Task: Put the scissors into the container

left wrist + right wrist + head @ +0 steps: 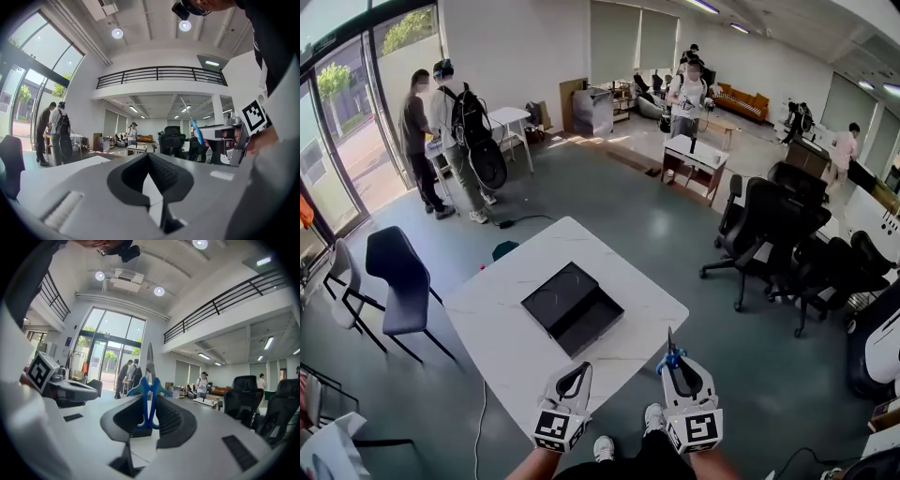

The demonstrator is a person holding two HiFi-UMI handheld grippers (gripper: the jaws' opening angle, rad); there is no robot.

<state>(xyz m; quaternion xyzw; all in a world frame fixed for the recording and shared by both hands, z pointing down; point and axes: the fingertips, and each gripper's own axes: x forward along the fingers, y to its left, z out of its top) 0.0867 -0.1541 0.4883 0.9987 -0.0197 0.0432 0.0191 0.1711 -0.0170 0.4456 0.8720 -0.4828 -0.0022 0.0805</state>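
Observation:
A black open container (572, 307) lies in the middle of the white marble table (502, 323). My right gripper (673, 362) hovers off the table's near right corner, shut on the blue handles of the scissors (671, 349). In the right gripper view the scissors (149, 380) stand upright between the pads of the right gripper (150, 398), the metal blades pointing up past the fingertips. My left gripper (577, 369) is held over the table's near edge, shut and empty; its tips meet in the left gripper view (149, 155). The scissors (196, 131) also show there at right.
A dark blue chair (398, 281) stands left of the table. Black office chairs (769, 225) crowd the right side. Two people (441, 141) stand by the glass doors at the back left. A teal object (504, 249) lies on the floor beyond the table.

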